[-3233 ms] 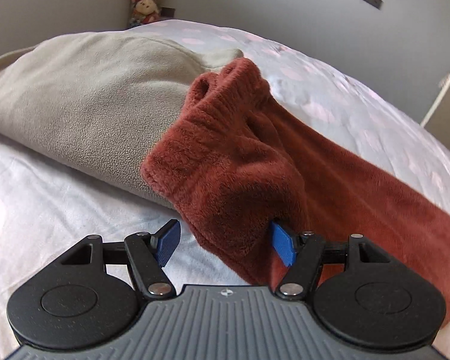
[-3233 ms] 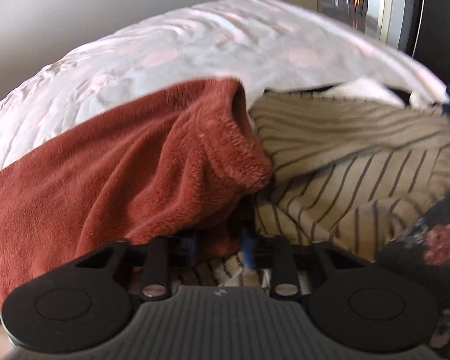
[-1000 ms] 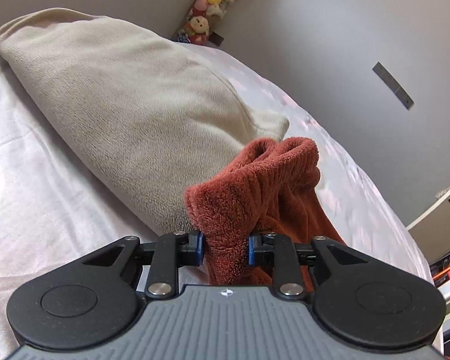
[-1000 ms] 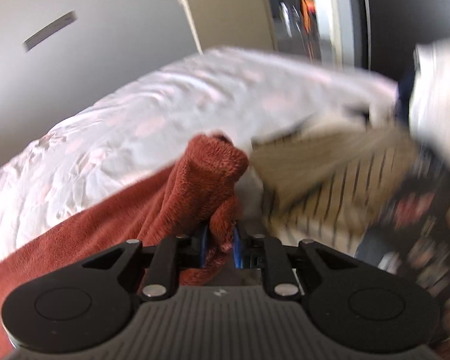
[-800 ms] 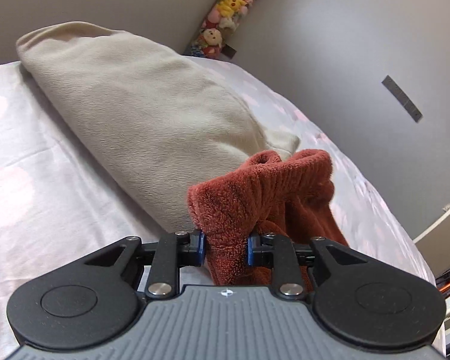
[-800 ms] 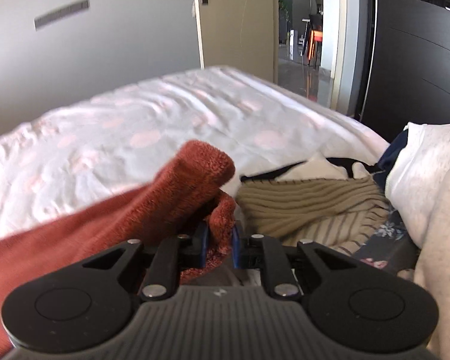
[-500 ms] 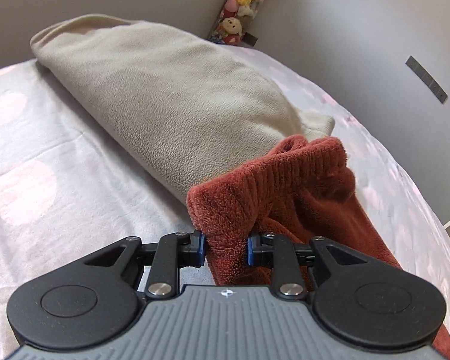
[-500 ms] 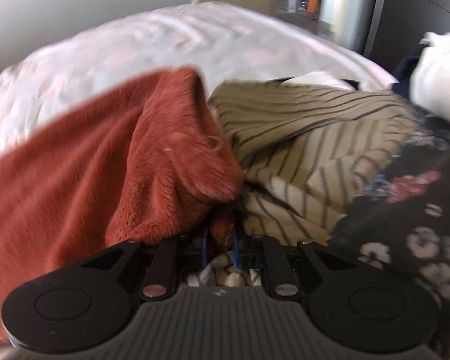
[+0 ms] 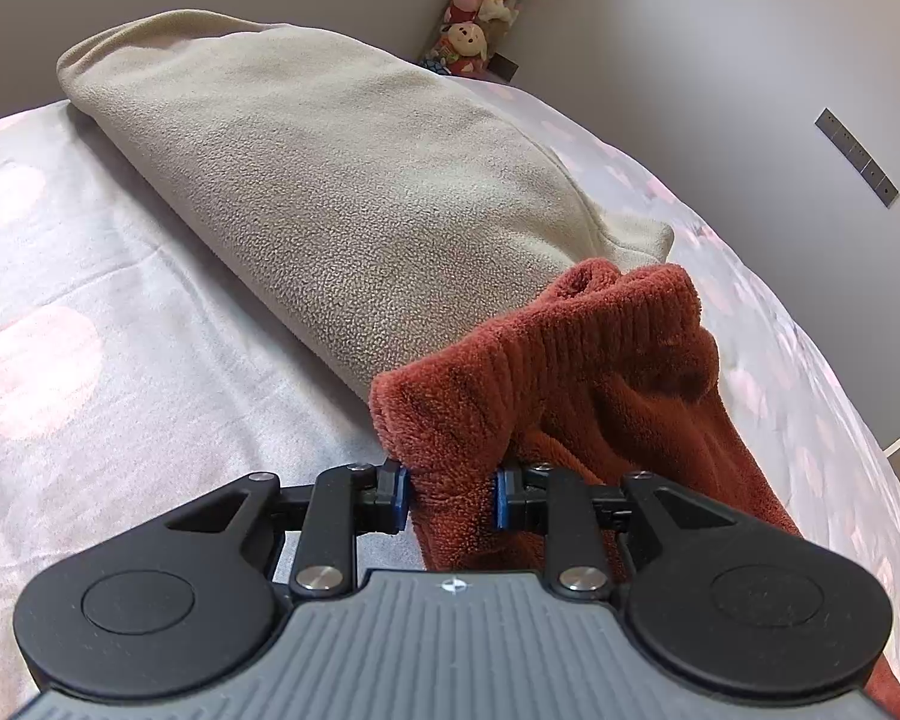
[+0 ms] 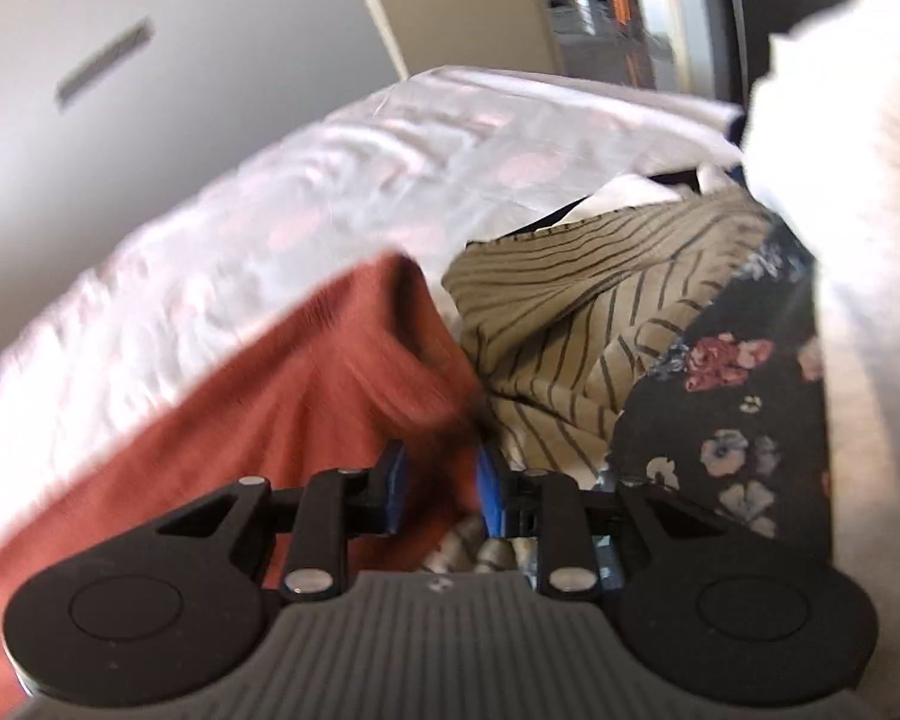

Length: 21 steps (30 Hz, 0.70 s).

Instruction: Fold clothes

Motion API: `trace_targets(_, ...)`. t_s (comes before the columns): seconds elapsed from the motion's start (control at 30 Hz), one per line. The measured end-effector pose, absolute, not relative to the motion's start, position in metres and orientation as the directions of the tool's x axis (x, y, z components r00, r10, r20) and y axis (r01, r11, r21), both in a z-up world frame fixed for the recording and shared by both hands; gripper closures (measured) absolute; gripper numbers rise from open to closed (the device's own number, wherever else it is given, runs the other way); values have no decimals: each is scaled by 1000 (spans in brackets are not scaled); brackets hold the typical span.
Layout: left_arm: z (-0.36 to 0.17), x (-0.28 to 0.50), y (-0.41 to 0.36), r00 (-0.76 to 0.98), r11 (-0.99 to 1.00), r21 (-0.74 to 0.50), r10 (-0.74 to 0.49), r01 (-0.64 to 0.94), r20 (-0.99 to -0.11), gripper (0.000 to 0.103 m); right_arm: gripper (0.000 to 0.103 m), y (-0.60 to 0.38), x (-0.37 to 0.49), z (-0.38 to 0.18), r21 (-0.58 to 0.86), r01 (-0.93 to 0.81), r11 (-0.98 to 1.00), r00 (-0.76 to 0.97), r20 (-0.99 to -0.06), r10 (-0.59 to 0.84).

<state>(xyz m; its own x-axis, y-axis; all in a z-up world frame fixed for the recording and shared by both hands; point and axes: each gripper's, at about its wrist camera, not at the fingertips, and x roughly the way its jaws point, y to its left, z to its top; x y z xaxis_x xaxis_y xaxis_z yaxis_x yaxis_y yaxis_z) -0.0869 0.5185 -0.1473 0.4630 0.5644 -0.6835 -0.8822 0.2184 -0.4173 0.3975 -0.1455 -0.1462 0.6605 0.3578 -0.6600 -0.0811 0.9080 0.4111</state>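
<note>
About three seconds back the left gripper (image 9: 450,495) stood wide open with the rust-red fleece garment (image 9: 576,372) only lying between its blue pads; now the pads press on a ribbed edge of it, as they did a second ago; the fold that stood up tall from the jaws then now slumps lower and spreads toward the beige fleece blanket (image 9: 342,192); the right gripper (image 10: 441,495), clamped tight on the garment's other end (image 10: 330,384) a second ago, is opening, its pads drawn apart with red cloth between them; its view has swung toward the striped top (image 10: 576,294) and floral fabric (image 10: 726,396), and is blurred.
</note>
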Motion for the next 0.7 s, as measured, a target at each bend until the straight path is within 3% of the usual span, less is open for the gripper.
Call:
trace_targets(0.1,-147,-88,517,470,221,-423,561,-879,-682,80,72,-153,395,-141,524,0,852,670,-632,389)
trace_targets(0.2,-148,-88,517,472,220,-427,559,-877,-682,80,54,-154,399,-146,596,79,799,653,-636,410)
trace_targets(0.33,-149,-89,518,477,217,-434,556,-874,-681,79,54,-145,403,-155,587,106,803,636,-660,399)
trace_targets(0.43,-149,-91,519,484,214,-446,552,-869,-679,79,68,-137,404,-161,581,98,808,627,-667,403)
trace_targets(0.5,-148,-92,519,489,210,-456,556,-865,-672,80,83,-132,406,-163,565,88,820,630,-669,394)
trace_targets(0.7,-142,-99,520,500,202,-484,593,-851,-632,81,90,-133,403,-135,610,13,792,737,-541,405)
